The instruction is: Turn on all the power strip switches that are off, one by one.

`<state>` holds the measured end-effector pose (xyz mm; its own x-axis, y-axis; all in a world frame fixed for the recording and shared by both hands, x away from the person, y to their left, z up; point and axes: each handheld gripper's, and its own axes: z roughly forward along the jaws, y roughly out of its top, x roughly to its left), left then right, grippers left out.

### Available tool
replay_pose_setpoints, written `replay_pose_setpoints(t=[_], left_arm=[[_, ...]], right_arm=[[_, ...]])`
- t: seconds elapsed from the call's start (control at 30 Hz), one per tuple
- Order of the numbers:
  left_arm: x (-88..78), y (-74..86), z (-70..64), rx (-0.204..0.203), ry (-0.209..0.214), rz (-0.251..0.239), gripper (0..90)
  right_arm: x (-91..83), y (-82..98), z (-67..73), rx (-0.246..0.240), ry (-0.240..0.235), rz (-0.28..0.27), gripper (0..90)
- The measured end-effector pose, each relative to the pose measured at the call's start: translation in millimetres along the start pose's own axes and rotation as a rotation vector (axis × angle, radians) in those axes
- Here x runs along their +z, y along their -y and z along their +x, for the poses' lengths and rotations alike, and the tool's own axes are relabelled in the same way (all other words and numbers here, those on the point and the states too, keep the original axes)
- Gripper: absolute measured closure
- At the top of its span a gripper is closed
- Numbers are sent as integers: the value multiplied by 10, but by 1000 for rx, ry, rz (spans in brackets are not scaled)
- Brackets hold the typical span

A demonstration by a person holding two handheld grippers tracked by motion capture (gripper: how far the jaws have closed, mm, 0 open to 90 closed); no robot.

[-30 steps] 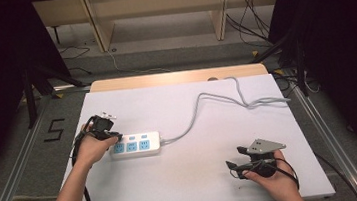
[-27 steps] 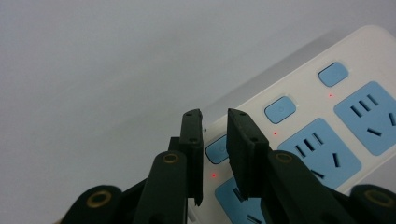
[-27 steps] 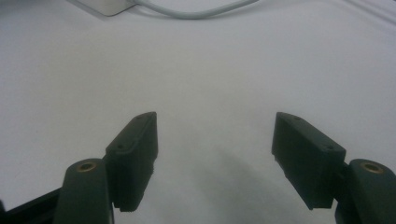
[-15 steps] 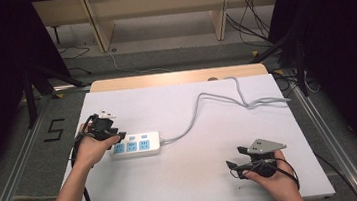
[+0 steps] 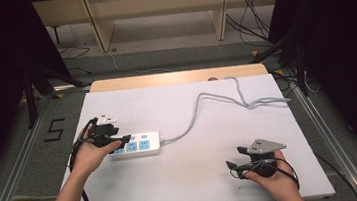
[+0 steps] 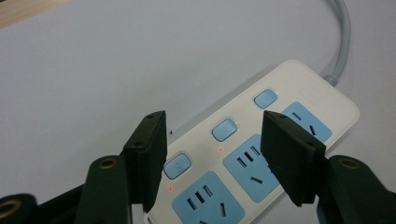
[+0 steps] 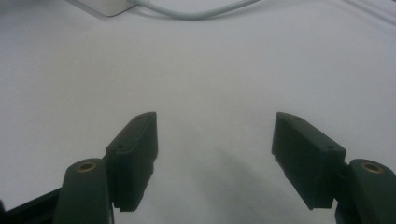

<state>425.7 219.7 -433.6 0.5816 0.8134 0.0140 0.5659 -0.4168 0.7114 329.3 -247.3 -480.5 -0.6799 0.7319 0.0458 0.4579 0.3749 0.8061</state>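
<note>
White plastic power strip (image 6: 261,154) with three light-blue socket faces and three light-blue push switches lies flat on the white table top (image 5: 200,178), at the table's left side. Two small red indicator lights glow beside the two nearer switches in the left gripper view.

Left gripper (image 6: 212,161): released. Its two black jaws stand wide apart above the strip, one on each side of the middle switch (image 6: 224,129), and have just been opening. Nothing is pressed between the pads; the strip body shows in the gap below them. In the high view the left gripper (image 5: 115,140) sits over the strip's left end, carried by the person's left hand (image 5: 88,157).

Outward from the power strip:
- Grey round cable (image 5: 217,101) leaves the strip's right end, runs up and to the right across the table top, loops near the far right edge and passes over the far edge.
- Small white object (image 5: 105,120) lies on the table top just beyond the strip's left end; its kind cannot be told.
- Light wooden board edge (image 5: 179,77) borders the table top on the far side of the strip.

Right gripper (image 7: 215,158): released. Its black jaws stand wide apart over bare table top with nothing between them. In the high view the right gripper (image 5: 238,160), bearing a grey three-cornered plate (image 5: 264,146), rests low near the table's near right corner, well apart from the strip, in the person's right hand (image 5: 270,179).

Sockets of the strip hold no plugs.
</note>
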Motion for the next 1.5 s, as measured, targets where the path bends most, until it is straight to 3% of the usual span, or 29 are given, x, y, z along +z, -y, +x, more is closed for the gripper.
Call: replay_pose_setpoints(t=[0.27,0.63,0.8,1.27,1.5], left_arm=[[-32,54,-103,67,40,-44,312],[-131,135,-273,116,77,-115,277],[-170,219,-329,145,71,-117,278],[-249,511,-404,175,51,-114,267],[-259,576,-437,178,51,-118,263]], right_arm=[[-1,0,-1,1,-1,-2,323],[-7,-2,-10,-1,0,-9,321],[-5,0,-12,-1,2,-7,321],[-4,1,-12,1,1,-6,322],[0,-1,-8,-2,3,-4,321]])
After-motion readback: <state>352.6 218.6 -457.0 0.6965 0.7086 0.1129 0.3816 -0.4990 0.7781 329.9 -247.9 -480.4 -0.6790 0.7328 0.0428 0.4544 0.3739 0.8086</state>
